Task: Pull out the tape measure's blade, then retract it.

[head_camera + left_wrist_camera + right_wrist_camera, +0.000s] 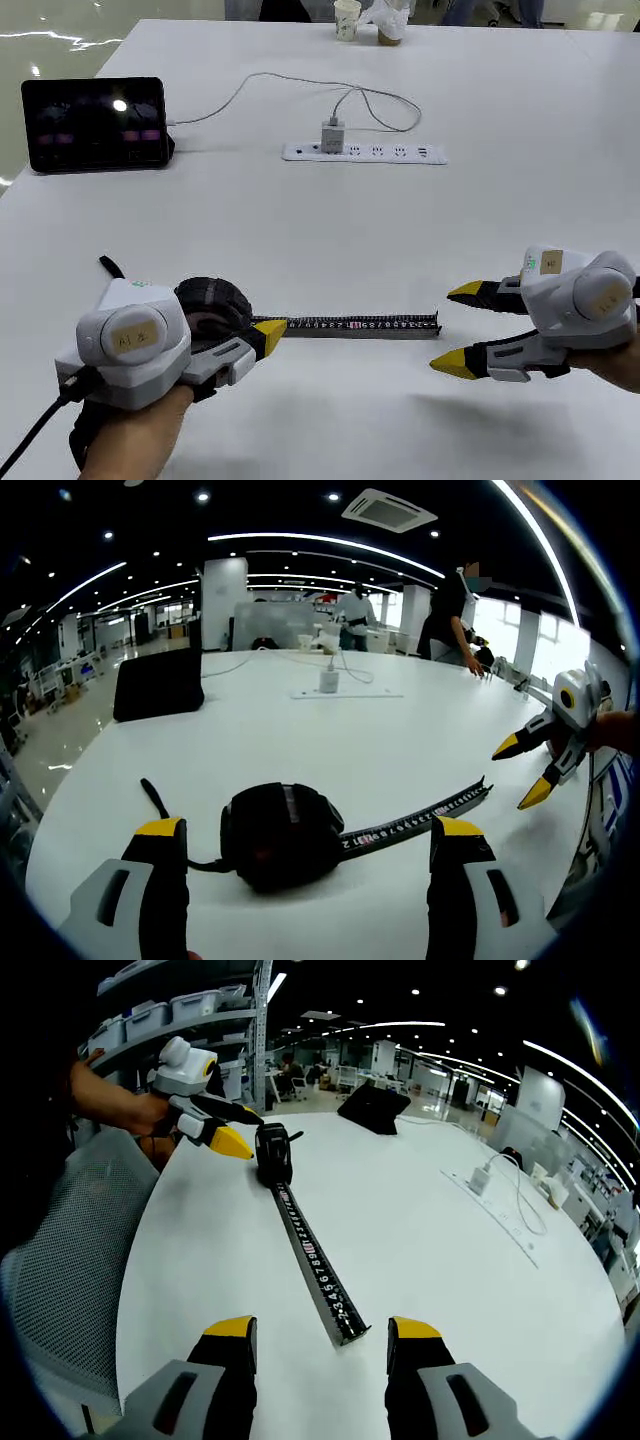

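Left gripper (255, 322), yellow-tipped grey plastic, straddles the rounded black tape measure (212, 308) unclenched, near the smooth white table's (330, 230) front edge. Its flat, numbered blade (360, 325) lies extended toward the right gripper (456, 328), also spread open.

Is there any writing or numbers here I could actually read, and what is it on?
Tape measure blade: printed scale numbers, too small to read surely.
Sticker on the left claw: seems to start "A1", rest blurred.
Stickers on the right claw: blurred.
Tablet screen: nothing readable.
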